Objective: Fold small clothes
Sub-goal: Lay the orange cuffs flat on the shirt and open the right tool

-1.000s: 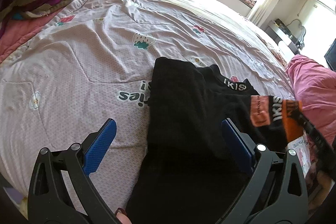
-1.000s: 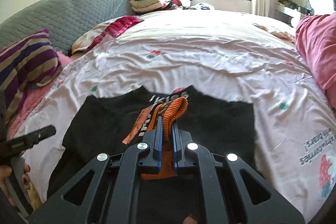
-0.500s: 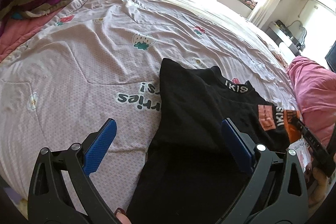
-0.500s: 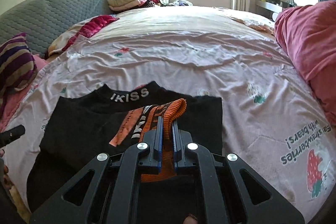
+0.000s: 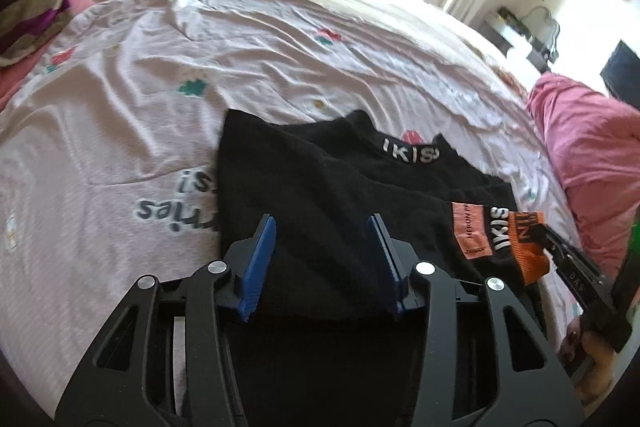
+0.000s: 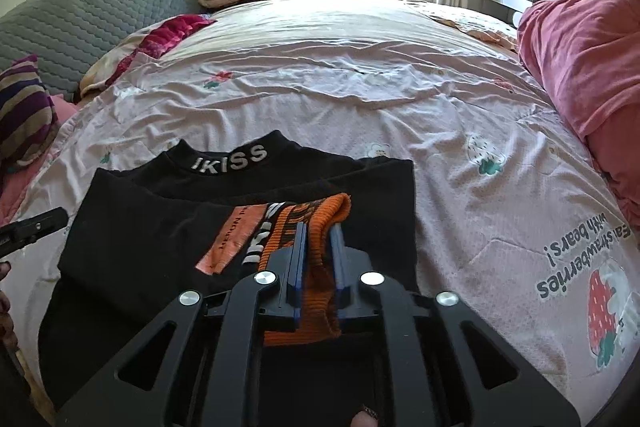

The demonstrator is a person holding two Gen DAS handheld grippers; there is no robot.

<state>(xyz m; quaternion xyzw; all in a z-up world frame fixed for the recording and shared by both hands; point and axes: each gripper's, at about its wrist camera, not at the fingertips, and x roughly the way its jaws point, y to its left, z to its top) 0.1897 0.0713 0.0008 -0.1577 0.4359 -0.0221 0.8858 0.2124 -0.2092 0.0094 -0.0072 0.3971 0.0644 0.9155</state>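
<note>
The black knit top with the white "IKISS" collar [image 6: 224, 187] lay partly folded on the bed's pale pink strawberry-print quilt [image 6: 360, 87]. The right gripper [image 6: 318, 259] was easing apart, the sleeve's orange ribbed cuff [image 6: 316, 227] sitting loose between its blue pads. The left gripper [image 5: 322, 259] was closing over the black fabric at the folded side, pads not yet pinching anything.

Both the left gripper [image 5: 322, 261] and right gripper [image 6: 318, 267] show black openwork frames, round silver screw heads and ribbed blue pads [image 5: 259, 259]; fingernails appear dark-polished.
</note>
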